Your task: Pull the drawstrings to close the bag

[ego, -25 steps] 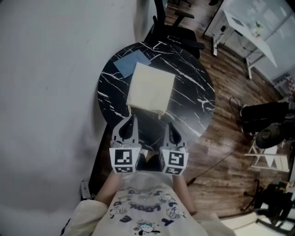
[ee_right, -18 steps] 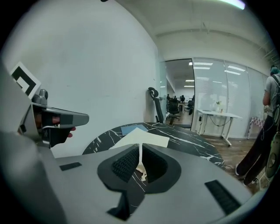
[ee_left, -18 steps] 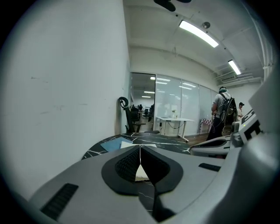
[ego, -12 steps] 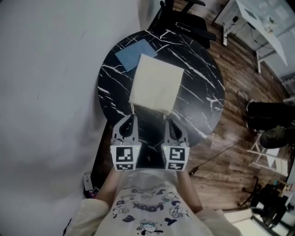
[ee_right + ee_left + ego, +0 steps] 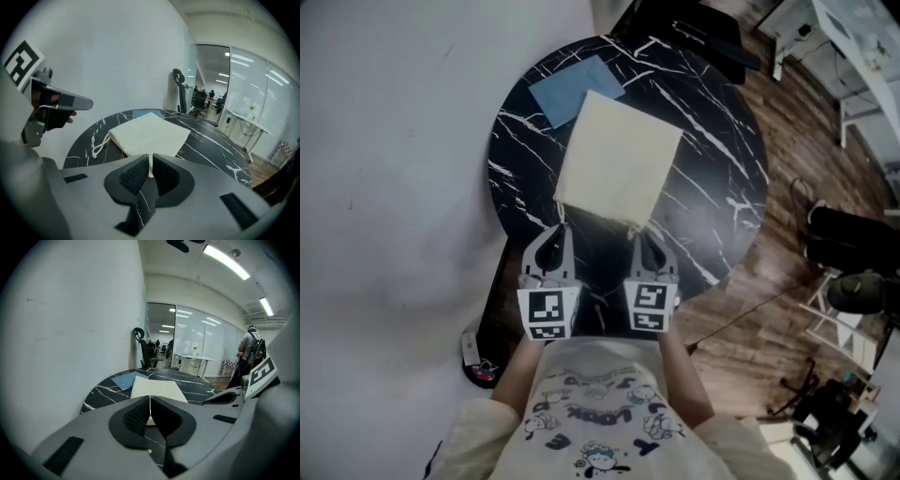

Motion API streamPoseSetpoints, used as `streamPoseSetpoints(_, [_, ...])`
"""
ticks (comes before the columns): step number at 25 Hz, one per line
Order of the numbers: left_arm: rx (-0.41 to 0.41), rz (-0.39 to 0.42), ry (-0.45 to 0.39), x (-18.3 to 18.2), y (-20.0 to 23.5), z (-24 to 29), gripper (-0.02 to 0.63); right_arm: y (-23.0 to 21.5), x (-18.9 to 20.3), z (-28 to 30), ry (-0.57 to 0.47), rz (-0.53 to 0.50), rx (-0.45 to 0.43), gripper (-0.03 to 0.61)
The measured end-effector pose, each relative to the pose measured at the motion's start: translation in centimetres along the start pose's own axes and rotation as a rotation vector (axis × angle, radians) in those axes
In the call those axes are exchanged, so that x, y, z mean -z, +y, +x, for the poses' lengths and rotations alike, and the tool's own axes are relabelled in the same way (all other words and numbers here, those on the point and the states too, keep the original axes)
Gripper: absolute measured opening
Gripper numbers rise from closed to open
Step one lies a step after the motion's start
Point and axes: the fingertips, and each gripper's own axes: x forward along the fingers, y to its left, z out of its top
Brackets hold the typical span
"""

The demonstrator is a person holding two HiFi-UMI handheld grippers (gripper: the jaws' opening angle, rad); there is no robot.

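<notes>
A flat cream drawstring bag (image 5: 619, 167) lies on the round black marble table (image 5: 717, 159), its mouth toward me. My left gripper (image 5: 558, 234) is at the mouth's left corner, shut with a thin white drawstring (image 5: 150, 405) pinched between its pads. At the right corner my right gripper (image 5: 639, 242) is shut on the other drawstring (image 5: 151, 165). In the right gripper view a slack loop of cord (image 5: 99, 144) rests on the table beside the bag's left corner, below the left gripper (image 5: 51, 101).
A blue cloth (image 5: 572, 86) lies under the bag's far left corner. A white wall (image 5: 384, 187) closes the left side. A black office chair (image 5: 708, 37) stands behind the table, and white desks (image 5: 862, 47) and dark gear (image 5: 853, 234) stand on the wood floor at right.
The head view has tilted, so the table and bag sit a little higher and larger in the picture. Both grippers stay shut at the bag's near corners.
</notes>
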Motion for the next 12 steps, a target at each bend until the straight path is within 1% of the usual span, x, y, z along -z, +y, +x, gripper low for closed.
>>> streamPoseSetpoints(5, [-0.034, -0.016, 0.033, 1.0, 0.1, 0.9, 0.041, 0.2, 1.3, 1.9, 0.058, 0.006, -0.056, 0.017])
streamPoseSetpoints(10, [-0.062, -0.035, 0.047, 1.5, 0.6, 1.4, 0.041, 0.2, 2.1, 3.3, 0.099, -0.059, -0.080, 0.023])
streamPoseSetpoints(11, [-0.067, -0.038, 0.050, 1.6, 0.8, 1.5, 0.041, 0.4, 2.3, 3.5, 0.112, -0.060, -0.098, 0.036])
streamPoseSetpoints(12, [-0.071, -0.042, 0.054, 1.7, 0.9, 1.6, 0.041, 0.6, 2.5, 3.7, 0.126, -0.057, -0.121, 0.088])
